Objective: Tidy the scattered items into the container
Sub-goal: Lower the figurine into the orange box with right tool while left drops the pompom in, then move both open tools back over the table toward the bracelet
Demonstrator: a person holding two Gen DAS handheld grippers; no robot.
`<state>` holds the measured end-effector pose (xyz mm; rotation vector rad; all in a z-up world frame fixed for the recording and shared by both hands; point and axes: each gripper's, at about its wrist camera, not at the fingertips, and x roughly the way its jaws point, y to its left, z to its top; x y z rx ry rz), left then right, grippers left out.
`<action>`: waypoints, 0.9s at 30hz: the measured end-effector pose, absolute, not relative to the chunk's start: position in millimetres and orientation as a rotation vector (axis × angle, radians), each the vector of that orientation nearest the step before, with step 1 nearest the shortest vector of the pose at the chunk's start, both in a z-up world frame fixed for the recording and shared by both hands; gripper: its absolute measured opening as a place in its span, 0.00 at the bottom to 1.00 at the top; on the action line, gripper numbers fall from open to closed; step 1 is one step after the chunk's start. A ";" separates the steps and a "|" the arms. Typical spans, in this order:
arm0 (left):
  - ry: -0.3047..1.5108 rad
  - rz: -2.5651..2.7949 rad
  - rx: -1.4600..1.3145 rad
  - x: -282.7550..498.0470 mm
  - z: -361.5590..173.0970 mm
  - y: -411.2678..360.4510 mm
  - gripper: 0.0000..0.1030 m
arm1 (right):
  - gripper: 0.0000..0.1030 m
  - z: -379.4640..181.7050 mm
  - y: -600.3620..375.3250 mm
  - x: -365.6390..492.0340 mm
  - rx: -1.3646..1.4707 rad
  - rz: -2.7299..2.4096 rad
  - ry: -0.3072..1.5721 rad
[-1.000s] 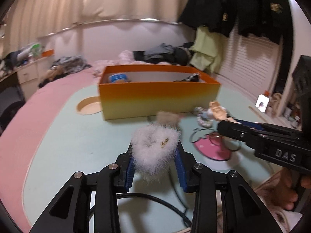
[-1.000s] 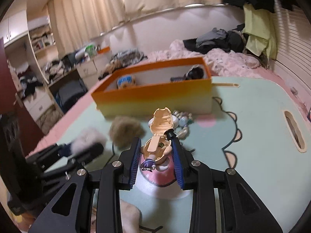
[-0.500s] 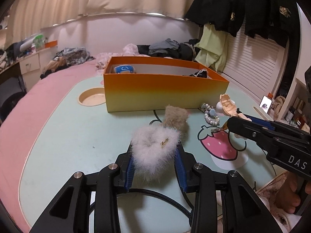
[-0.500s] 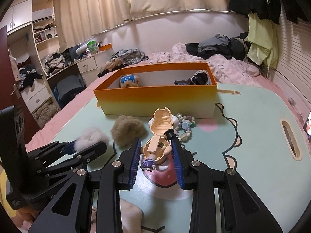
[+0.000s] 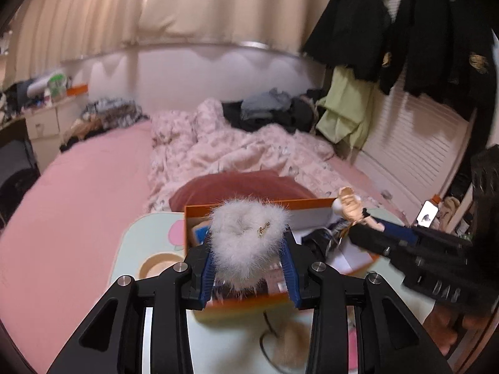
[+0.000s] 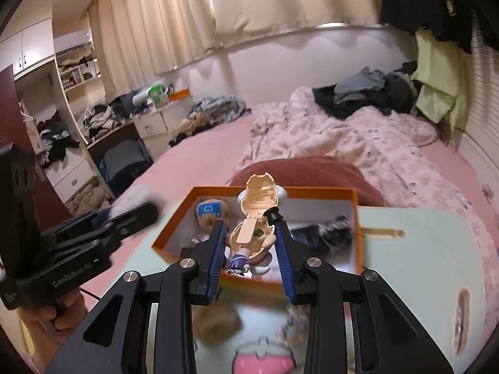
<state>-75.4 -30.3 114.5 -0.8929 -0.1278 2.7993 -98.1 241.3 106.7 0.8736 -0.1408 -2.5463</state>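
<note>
1. Left wrist view: the left gripper (image 5: 248, 260) has its blue-padded fingers pinched on a fluffy white fur scrunchie with a small gold tag (image 5: 246, 237), holding it in the air above the near end of the open orange cardboard box (image 5: 199, 210)

2. Same view: the box sits on a pale green cartoon-print table (image 5: 131, 243); inside it I can see a blue-and-white item and some dark things, blurred

3. Same view: the right gripper (image 5: 358, 218) reaches in from the right, over the box, carrying a peach-coloured plastic toy figure (image 5: 349, 205); a tan furry pom-pom (image 5: 290, 342) lies on the table in front of the box

4. Right wrist view: the right gripper (image 6: 251, 249) is clamped on the peach toy figure (image 6: 254, 218), whose hinged shell stands open, held over the box (image 6: 274, 190)

5. Same view: the left gripper (image 6: 134, 215) comes in from the left beside the box with the white scrunchie (image 6: 134, 194) at its tip; the tan pom-pom (image 6: 218, 321) shows blurred on the table (image 6: 421, 249), near a pink strawberry print (image 6: 265, 358)
</note>
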 end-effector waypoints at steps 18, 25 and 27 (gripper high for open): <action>-0.083 2.858 -0.940 -46.0 86.3 -30.6 0.82 | 0.55 85.3 261.3 -78.4 0.926 -2.601 -0.255; 0.093 2.824 -0.927 30.4 56.0 -10.1 0.91 | 0.55 45.9 261.6 -5.1 0.994 -2.634 0.028; 0.157 2.853 -0.958 38.5 41.6 -2.7 0.91 | 0.55 34.7 265.1 1.3 1.034 -2.637 0.041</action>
